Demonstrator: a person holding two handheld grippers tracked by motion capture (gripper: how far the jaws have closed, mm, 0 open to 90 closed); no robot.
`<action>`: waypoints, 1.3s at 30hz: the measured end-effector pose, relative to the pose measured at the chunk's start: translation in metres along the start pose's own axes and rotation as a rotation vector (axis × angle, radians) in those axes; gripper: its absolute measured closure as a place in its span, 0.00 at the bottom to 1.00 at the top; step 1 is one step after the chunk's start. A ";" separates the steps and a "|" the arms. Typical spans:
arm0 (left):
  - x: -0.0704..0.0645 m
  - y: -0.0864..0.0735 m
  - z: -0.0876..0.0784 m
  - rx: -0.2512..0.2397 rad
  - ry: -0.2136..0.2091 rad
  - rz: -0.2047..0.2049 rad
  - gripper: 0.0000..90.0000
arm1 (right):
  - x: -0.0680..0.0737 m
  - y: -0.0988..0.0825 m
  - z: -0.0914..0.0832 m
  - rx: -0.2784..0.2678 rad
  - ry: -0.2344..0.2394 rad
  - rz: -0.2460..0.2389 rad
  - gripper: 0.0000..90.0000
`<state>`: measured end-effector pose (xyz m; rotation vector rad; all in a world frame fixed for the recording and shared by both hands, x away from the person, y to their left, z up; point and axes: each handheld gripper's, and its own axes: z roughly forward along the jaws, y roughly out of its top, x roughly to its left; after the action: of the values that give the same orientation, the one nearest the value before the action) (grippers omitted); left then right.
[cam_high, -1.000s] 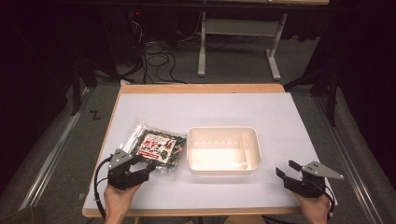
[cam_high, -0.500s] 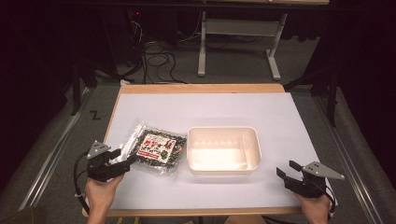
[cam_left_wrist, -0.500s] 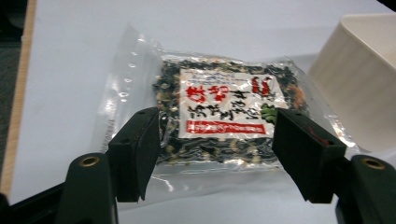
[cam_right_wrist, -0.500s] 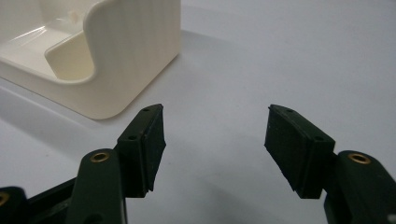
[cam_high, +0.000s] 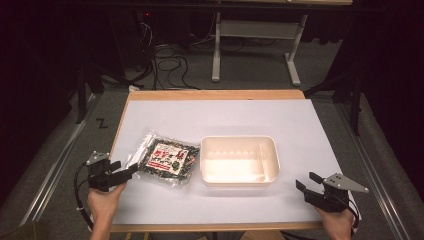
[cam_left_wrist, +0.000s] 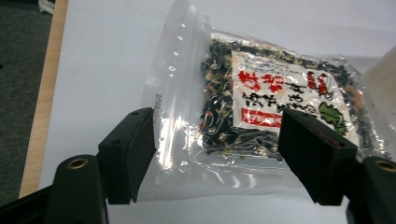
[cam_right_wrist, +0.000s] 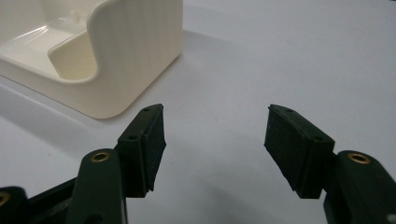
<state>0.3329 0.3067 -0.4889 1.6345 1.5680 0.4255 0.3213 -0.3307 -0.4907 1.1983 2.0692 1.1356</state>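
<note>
Lying flat on the surface (cam_high: 300, 130), the bag (cam_high: 167, 160) touches the tub (cam_high: 239, 160) at its 9 o'clock side. Looks light, soft, crinkly and slick; contents probably brittle. Best hold is likely the clear flat margin facing the left claw (cam_high: 125, 172), which gapes empty. Right claw (cam_high: 307, 182) also agape, empty, at 5 o'clock.

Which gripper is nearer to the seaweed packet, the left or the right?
Left. The left gripper is open at the packet's near-left edge; the right gripper sits beyond the white tray, far from it.
</note>
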 end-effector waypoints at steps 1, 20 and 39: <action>0.000 0.000 0.000 0.000 0.000 0.000 0.30 | 0.000 0.000 0.000 0.002 0.000 0.003 0.43; 0.030 0.001 0.025 0.025 -0.027 -0.107 0.31 | 0.004 0.000 0.000 0.008 0.008 -0.012 0.43; 0.029 -0.002 0.040 0.054 -0.089 -0.163 0.38 | 0.007 0.001 -0.001 0.006 0.010 -0.020 0.43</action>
<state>0.3653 0.3215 -0.5229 1.5301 1.6432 0.2234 0.3175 -0.3247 -0.4899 1.1749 2.0886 1.1295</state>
